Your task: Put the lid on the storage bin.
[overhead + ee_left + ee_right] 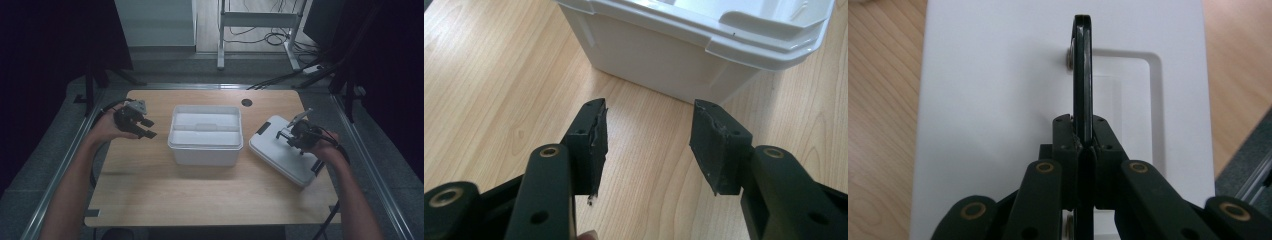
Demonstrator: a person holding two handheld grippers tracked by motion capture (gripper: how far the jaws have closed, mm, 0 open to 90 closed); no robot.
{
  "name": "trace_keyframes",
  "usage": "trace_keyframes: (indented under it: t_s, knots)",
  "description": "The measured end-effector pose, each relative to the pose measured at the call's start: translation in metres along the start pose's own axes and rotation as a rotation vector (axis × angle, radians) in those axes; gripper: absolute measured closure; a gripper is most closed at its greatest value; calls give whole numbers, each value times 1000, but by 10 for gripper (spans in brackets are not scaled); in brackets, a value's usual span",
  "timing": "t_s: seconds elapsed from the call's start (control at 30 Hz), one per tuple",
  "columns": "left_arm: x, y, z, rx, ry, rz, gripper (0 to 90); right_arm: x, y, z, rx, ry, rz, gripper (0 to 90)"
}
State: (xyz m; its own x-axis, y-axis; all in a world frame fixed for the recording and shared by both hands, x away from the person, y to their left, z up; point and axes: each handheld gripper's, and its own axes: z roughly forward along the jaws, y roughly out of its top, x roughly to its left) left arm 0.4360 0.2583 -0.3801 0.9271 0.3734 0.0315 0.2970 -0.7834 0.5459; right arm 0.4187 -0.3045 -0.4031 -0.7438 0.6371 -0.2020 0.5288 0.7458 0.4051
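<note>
Two tools work at the table (pixel 150 200): the right tool (pixel 1082 137) pinches the black handle (pixel 1082 65) of the white lid (pixel 988 100). Spread and empty, the left tool (pixel 649 145) hovers beside the white bin (pixel 684 55).

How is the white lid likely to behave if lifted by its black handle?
The lid looks like a flat, stiff plastic panel, probably light. The right gripper pinches the thin hinged handle along one line, so the lid may swing or tilt. Its smooth surface looks slippery.

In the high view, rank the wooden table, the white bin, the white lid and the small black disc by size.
1. Wooden table
2. White bin
3. White lid, only somewhat smaller than the bin
4. Black disc
</note>
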Motion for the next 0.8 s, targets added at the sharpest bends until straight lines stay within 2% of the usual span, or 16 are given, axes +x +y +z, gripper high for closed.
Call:
trace_keyframes:
  t_s: [0.17, 0.23, 0.43, 0.6, 0.8]
  knots:
    - [-1, -1, 0, -7, -1, -12, 495, 0, 8, -27, -39, -22, -23, 835]
    - [-1, -2, 0, -5, 1, -12, 495, 1, 12, -36, -57, -13, -32, 834]
    - [-2, -3, 1, 1, -2, -10, 496, 3, 24, -56, -83, -28, -64, 834]
    - [-2, -5, 2, 10, -3, -15, 499, 2, 30, -70, -123, 8, -85, 834]
    - [-2, -6, 4, 17, -9, -12, 500, 1, 37, -83, -154, 18, -101, 833]
